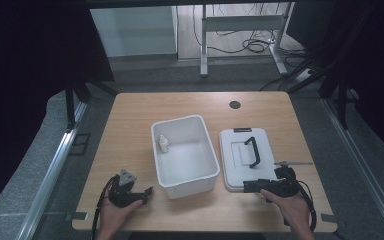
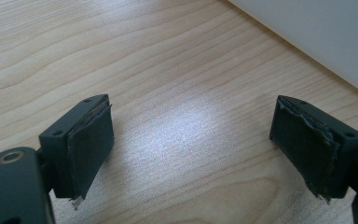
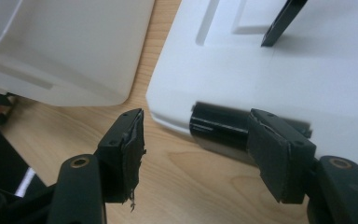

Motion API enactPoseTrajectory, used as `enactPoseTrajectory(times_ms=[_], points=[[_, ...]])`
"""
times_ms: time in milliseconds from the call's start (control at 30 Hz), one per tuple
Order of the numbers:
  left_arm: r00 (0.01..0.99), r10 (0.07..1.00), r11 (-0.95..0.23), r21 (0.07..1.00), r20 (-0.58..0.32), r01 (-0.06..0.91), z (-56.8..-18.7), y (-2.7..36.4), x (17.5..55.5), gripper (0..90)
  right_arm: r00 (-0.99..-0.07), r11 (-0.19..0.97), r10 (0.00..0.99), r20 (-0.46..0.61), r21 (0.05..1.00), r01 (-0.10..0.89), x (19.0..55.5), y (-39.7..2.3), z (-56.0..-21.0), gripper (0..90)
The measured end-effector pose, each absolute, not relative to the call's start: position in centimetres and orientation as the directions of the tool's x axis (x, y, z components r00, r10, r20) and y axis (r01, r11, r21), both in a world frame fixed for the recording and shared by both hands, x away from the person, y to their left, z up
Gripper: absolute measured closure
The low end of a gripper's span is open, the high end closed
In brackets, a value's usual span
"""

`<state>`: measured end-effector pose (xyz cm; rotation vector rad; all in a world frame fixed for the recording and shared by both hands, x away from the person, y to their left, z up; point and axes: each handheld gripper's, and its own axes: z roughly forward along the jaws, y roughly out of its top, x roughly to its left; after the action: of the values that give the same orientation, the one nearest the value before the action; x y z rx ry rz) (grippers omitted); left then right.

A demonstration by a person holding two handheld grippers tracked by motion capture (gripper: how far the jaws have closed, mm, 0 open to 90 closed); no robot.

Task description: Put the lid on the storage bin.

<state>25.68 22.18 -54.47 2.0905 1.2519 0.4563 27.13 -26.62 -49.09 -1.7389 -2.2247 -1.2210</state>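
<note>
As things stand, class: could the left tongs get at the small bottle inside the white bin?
Probably yes. The left tongs are open beside the bin, whose top is open. The bottle stands alone by the left wall, so they would reach in from above.

A light wooden table [image 1: 130,115] is standing in the middle of the scene, with a small dark round cap [image 1: 235,104] sitting near its far edge. Grey carpet [image 1: 40,145] is covering the floor around it. Metal rails [image 1: 55,170] are running along the left and right sides. Beyond the far edge, a metal desk frame [image 1: 240,25] is standing on a paler floor, with black cables [image 1: 252,45] lying beneath it. Dark curtains [image 1: 25,50] are hanging at both sides.
</note>
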Motion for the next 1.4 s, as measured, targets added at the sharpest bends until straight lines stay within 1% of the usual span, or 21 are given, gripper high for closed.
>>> enactPoseTrajectory(times_ms=[100,200,367,600,733,1067,1400], points=[[0.485,0.874,-0.334,0.685,-0.033,0.648,-54.5,22.2,25.7,13.0,-0.378,0.074,0.796,0.473,0.544,0.836,26.9,-26.6,-49.0,36.6],[0.479,0.877,-0.329,0.684,-0.034,0.651,-54.5,22.2,25.6,12.7,-0.377,0.077,0.78,0.5,0.521,0.85,26.5,-26.6,-49.2,37.7],[0.476,0.879,-0.328,0.684,-0.033,0.652,-54.5,22.2,25.5,12.6,-0.384,0.067,0.769,0.512,0.531,0.844,25.9,-26.9,-48.9,38.6],[0.484,0.875,-0.333,0.684,-0.034,0.65,-54.5,22.3,25.6,12.3,-0.372,0.071,0.785,0.495,0.524,0.849,25.8,-27.3,-49.1,38.5],[0.487,0.873,-0.336,0.683,-0.033,0.649,-54.5,22.3,25.6,12.2,-0.344,0.052,0.804,0.485,0.519,0.853,26.1,-27.8,-49.3,38.4],[0.493,0.869,-0.341,0.683,-0.033,0.646,-54.5,22.4,25.6,12.2,-0.358,0.059,0.802,0.479,0.532,0.845,25.9,-28.4,-48.8,38.5],[0.493,0.87,-0.341,0.683,-0.033,0.646,-54.5,22.4,25.6,12.2,-0.339,0.039,0.805,0.486,0.528,0.848,26.3,-29.5,-48.2,38.5]])
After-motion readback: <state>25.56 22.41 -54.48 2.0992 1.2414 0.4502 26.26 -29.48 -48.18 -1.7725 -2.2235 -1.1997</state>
